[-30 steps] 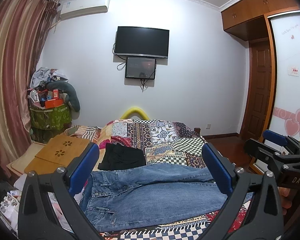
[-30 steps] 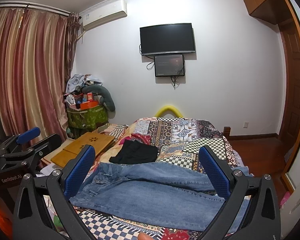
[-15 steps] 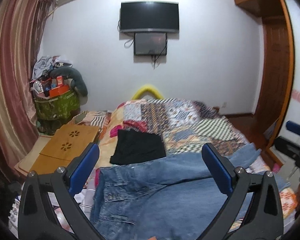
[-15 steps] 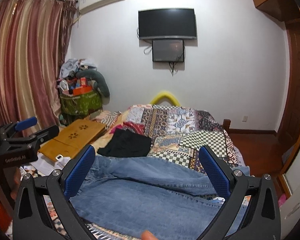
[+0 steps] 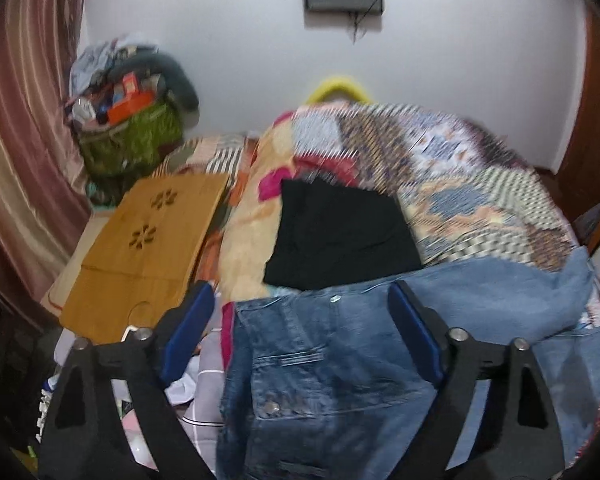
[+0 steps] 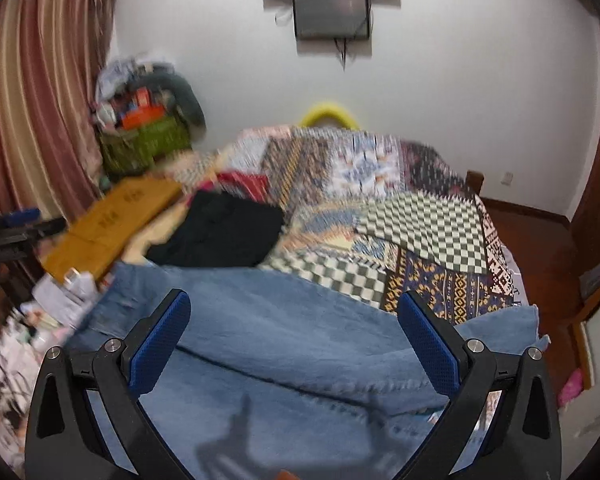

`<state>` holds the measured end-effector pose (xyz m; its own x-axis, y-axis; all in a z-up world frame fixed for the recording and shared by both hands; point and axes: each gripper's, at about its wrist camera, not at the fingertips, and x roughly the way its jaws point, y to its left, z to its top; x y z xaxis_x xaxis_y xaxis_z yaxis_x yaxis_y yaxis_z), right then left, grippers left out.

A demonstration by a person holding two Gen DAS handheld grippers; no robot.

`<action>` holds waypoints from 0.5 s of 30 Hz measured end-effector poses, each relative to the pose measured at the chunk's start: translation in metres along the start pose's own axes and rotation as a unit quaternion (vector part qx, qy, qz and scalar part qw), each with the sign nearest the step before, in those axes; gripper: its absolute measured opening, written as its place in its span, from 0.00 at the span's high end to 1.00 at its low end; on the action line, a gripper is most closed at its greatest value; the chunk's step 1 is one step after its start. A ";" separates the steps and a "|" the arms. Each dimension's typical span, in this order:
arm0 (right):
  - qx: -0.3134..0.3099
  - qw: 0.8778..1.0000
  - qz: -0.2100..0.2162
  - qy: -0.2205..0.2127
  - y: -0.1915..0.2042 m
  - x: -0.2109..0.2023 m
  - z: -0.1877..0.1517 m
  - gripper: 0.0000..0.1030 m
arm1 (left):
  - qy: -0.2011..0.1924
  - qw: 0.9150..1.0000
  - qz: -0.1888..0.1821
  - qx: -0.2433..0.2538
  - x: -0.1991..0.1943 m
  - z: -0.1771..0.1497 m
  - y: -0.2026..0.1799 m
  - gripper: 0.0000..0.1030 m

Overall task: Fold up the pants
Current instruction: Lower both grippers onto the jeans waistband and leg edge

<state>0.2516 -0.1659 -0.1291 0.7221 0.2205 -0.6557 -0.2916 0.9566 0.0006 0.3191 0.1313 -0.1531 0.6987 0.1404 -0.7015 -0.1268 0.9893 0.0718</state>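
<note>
Jeans (image 5: 340, 364) lie flat across the bed's near edge, thick floppy denim, so take waistband and hem: your left gripper (image 5: 300, 328) is closing over the waist, nothing pinched yet, and your right gripper (image 6: 294, 344) hangs wide and empty over the legs.

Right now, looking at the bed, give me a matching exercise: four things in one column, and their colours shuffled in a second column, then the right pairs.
Things:
1. jeans
2. folded garment lying beyond the jeans
3. lap board at the bed's left
4. curved tube at the far end of the bed

Colours:
A. yellow
B. black
C. blue denim
D. light brown wood

Pairs: 1-C, 2-B, 3-D, 4-A
</note>
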 end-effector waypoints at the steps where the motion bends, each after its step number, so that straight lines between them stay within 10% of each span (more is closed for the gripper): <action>1: -0.002 1.000 -0.001 0.013 -0.005 0.012 0.003 0.01 | 0.012 1.000 0.005 -0.005 0.013 -0.001 0.006 0.25; 7: 0.020 0.995 0.015 0.100 -0.035 0.079 0.006 0.30 | 0.115 0.993 0.011 -0.029 0.101 -0.019 0.034 0.34; 15: 0.012 0.987 0.040 0.158 -0.048 0.135 0.008 0.29 | 0.207 0.976 -0.005 -0.066 0.177 -0.051 0.051 0.34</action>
<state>0.3683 -0.1810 -0.2122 0.4654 0.2283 -0.8552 -0.3225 0.9435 0.0763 0.4007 0.2050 -0.3098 0.3597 0.0765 -0.9299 -0.2302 0.9731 -0.0090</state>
